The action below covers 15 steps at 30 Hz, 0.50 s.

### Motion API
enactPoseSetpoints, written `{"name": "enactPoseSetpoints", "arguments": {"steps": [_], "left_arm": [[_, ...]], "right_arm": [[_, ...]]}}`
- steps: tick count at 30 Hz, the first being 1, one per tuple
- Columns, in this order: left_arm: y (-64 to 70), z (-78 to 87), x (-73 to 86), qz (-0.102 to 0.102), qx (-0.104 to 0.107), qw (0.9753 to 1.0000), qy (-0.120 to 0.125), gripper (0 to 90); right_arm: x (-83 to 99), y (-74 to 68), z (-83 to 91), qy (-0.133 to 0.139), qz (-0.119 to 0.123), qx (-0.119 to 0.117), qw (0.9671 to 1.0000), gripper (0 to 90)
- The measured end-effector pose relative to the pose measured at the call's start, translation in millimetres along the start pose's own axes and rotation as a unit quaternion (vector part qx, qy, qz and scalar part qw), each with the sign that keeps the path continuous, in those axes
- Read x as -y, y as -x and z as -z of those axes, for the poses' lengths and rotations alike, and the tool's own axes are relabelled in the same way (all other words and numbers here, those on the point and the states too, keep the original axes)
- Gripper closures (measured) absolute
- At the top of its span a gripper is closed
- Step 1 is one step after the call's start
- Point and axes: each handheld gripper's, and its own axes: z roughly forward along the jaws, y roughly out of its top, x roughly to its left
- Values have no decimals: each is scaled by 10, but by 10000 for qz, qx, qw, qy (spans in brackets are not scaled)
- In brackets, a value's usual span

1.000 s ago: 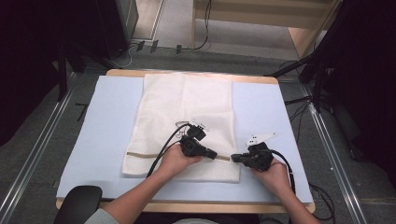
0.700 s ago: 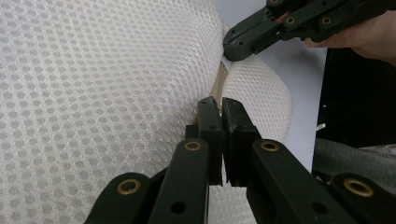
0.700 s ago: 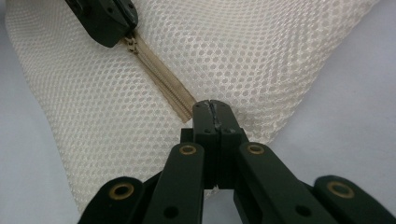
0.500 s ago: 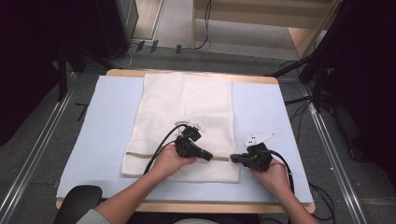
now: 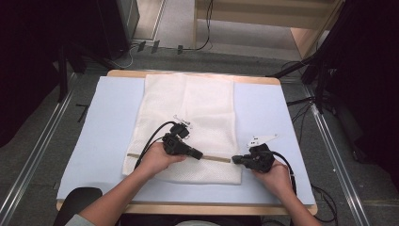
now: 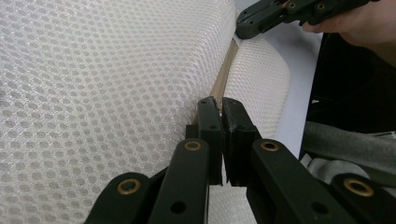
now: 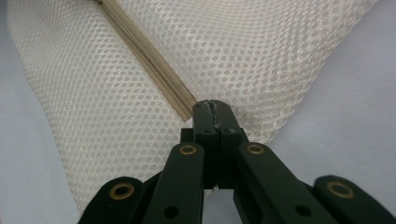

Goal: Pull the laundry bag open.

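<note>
Pale blue tabletop (image 5: 108,122) at frame centre, white mesh bag (image 5: 188,113) laid flat, tan zipper (image 5: 216,158) clamped by right tongs (image 5: 234,160) at lower right, left tongs (image 5: 200,154) nearly closed over it, no writing legible.

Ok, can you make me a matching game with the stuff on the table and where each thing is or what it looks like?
Things:
1. mesh bag
2. zipper
3. left gripper
4. right gripper

Descriptions:
A. tan strip running across the bag
B. white, lying flat on the blue mat
C. shut at the bag's edge, at the zipper's end
D. on the zipper, midway along the bag

Pairs: 1-B, 2-A, 3-D, 4-C
</note>
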Motion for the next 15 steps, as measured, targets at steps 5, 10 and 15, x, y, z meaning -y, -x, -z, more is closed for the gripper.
{"name": "enactPoseSetpoints", "arguments": {"steps": [5, 10, 15], "left_arm": [[-11, 7, 9, -24, -62, 10000, -28, 892], [-81, 89, 50, 178, 32, 9998, -2, 892], [-99, 174, 96, 180, 54, 9998, 25, 891]], "right_arm": [[-1, -4, -3, 3, 23, -7, 10000, 900], [8, 2, 0, 25, 43, -28, 10000, 900], [3, -8, 0, 12, 114, 8, 9999, 900]]}}
